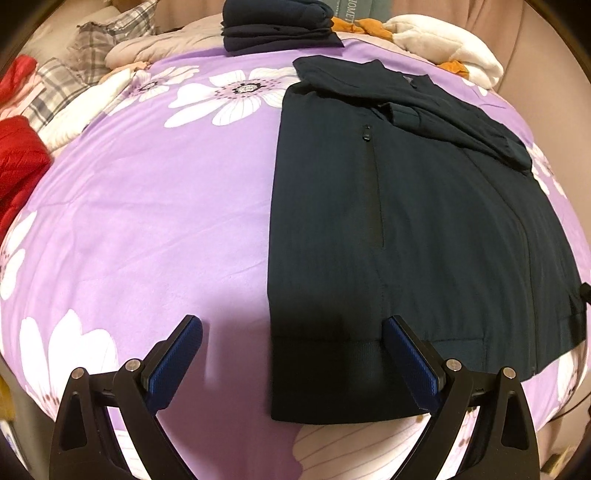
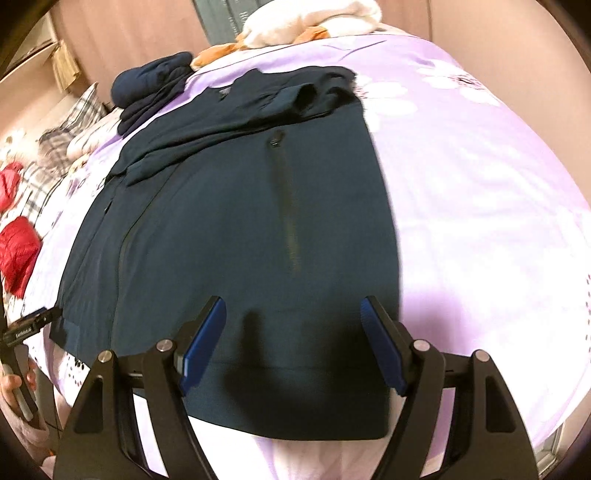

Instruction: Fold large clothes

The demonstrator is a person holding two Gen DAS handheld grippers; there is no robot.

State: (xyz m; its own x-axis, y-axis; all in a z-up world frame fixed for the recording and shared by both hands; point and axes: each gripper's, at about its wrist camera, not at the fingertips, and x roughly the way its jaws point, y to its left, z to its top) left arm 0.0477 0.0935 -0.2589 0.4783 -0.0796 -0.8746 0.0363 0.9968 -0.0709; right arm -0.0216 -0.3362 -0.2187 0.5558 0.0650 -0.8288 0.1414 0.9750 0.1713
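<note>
A dark teal zip jacket (image 1: 424, 229) lies flat on the purple flowered bedspread (image 1: 155, 206), sleeves folded across its upper part. My left gripper (image 1: 293, 326) is open and empty above the jacket's near left hem corner. In the right wrist view the jacket (image 2: 229, 240) fills the middle, and my right gripper (image 2: 293, 306) is open and empty above the near hem, toward its right edge. The left gripper's body (image 2: 26, 328) shows at the left edge of the right wrist view.
A folded navy garment stack (image 1: 277, 26) sits at the far edge of the bed. A white and orange plush toy (image 1: 443, 40) lies far right. Plaid fabric (image 1: 85, 55) and a red padded garment (image 1: 18, 155) lie at the left. Bare bedspread (image 2: 480, 221) extends to the jacket's right.
</note>
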